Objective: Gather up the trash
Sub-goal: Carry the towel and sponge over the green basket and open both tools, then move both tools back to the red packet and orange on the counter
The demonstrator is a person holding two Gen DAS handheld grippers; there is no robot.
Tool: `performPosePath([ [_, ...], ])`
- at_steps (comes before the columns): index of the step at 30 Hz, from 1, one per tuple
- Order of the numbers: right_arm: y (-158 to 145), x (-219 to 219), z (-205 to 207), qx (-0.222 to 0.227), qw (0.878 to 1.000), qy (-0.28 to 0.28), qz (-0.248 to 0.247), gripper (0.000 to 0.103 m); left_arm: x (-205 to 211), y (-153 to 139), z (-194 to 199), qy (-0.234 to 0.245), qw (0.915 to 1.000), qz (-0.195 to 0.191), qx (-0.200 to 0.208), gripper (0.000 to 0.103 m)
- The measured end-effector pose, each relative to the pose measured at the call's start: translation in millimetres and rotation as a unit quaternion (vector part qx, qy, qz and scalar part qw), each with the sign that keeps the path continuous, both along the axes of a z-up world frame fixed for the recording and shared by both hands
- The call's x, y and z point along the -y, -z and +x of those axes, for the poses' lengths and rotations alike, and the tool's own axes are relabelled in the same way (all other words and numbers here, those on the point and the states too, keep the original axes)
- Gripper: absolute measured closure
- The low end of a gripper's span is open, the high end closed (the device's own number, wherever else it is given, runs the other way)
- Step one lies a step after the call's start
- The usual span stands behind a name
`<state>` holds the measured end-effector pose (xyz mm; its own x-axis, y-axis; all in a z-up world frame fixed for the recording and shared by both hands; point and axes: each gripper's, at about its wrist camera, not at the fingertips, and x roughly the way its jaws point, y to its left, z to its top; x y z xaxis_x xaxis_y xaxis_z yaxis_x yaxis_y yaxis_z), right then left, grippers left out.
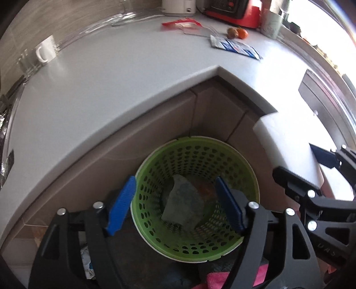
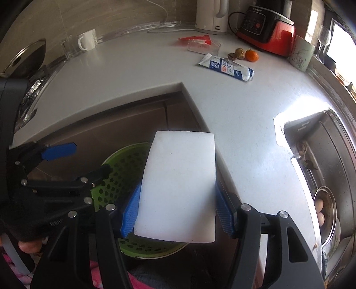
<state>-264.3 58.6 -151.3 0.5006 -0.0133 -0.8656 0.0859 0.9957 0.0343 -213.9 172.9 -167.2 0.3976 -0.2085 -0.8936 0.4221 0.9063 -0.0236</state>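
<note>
From the left wrist, our left gripper (image 1: 175, 200) hangs directly over a green perforated basket (image 1: 251, 177) that stands on the floor in the inner corner of the cabinets. Its blue pads are spread apart with nothing pinched between them. Down in the basket lies a grey crumpled wrapper (image 1: 184, 202), with a bit of something orange (image 1: 205, 189) beside it. At the right edge our right gripper (image 1: 309, 169) comes in, carrying a white foam block (image 1: 287, 142) whose near corner juts toward the basket's rim. Further off on the grey countertop (image 1: 111, 89) we see a blue-and-white packet (image 1: 235, 46), a red-and-clear wrapper (image 1: 184, 24), a tangerine (image 1: 242, 33) and a white mug (image 1: 45, 52).

From the right wrist, our right gripper (image 2: 176, 213) is clamped on the white foam block (image 2: 180, 186), one blue pad pressed to each long side. The block hides much of the green basket (image 2: 120, 166) beneath it, so the basket's contents cannot be seen here. Our left gripper (image 2: 86, 159) shows at the left, jaws apart, over the basket's far side. Only this view gives us the steel sink (image 2: 333, 155) at the right with a bowl of eggs (image 2: 322, 211) in it, the red appliance (image 2: 269, 29), the white kettle (image 2: 211, 15) and the pan lid (image 2: 24, 57) at far left. The blue-and-white packet (image 2: 227, 67), red-and-clear wrapper (image 2: 198, 41) and tangerine (image 2: 252, 55) lie uncollected on the countertop (image 2: 133, 73).
</note>
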Motion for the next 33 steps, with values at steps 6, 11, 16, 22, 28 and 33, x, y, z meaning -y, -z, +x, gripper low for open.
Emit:
performPosePath([
  [6, -3.2, -10.7, 4.5, 0.006, 0.999, -0.033, 0.006, 0.041, -21.9, -14.3, 17.3, -0.044, 0.9987, 0.013, 0.022, 0.019],
  [11, 2.3, -17.6, 10.6, -0.005, 0.998, -0.054, 0.009, 0.04, -42.8, -21.8, 32.8, -0.077, 0.9948, 0.044, 0.049, 0.019],
  [16, 4.5, -22.7, 16.8, -0.012, 0.998, -0.063, 0.01, 0.027, -57.7, -34.4, 45.3, -0.107, 0.9922, 0.03, 0.056, 0.014],
  [22, -7.8, -15.1, 25.3, 0.004, 0.998, -0.065, 0.02, 0.022, -54.5, -46.4, 57.5, -0.112, 0.9916, 0.015, 0.063, 0.013],
  [28, -29.4, 22.0, 45.7, 0.035, 0.999, -0.036, 0.015, 0.022, -35.9, -57.0, 77.8, -0.107, 0.9926, -0.009, 0.057, 0.013],
  [33, -47.6, 66.9, 76.7, 0.06, 0.998, -0.005, -0.005, 0.022, 4.5, -71.5, 109.8, -0.092, 0.993, -0.023, 0.071, 0.011],
])
